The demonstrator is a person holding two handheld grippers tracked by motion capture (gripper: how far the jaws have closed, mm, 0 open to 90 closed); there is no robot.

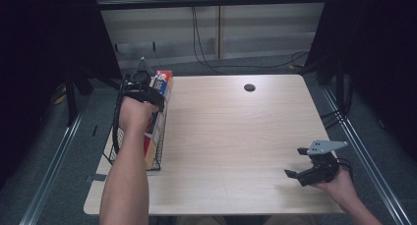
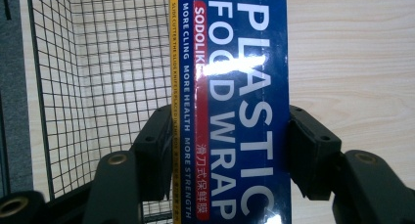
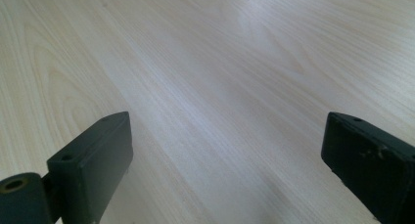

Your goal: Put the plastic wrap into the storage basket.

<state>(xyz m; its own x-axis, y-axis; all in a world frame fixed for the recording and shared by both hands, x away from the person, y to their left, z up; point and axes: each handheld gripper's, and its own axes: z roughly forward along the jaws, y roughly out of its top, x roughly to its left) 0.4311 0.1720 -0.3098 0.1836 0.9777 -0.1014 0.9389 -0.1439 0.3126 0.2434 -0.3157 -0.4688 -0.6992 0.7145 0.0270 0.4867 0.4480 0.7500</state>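
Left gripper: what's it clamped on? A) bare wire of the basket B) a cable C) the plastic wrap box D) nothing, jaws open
C: in the left gripper view the left gripper has a jaw pressed against each long side of the blue plastic wrap box, with the wire basket beside it.

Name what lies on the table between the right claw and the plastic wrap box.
Nothing: in the high view, bare wood table stretches from the right claw to the plastic wrap box.
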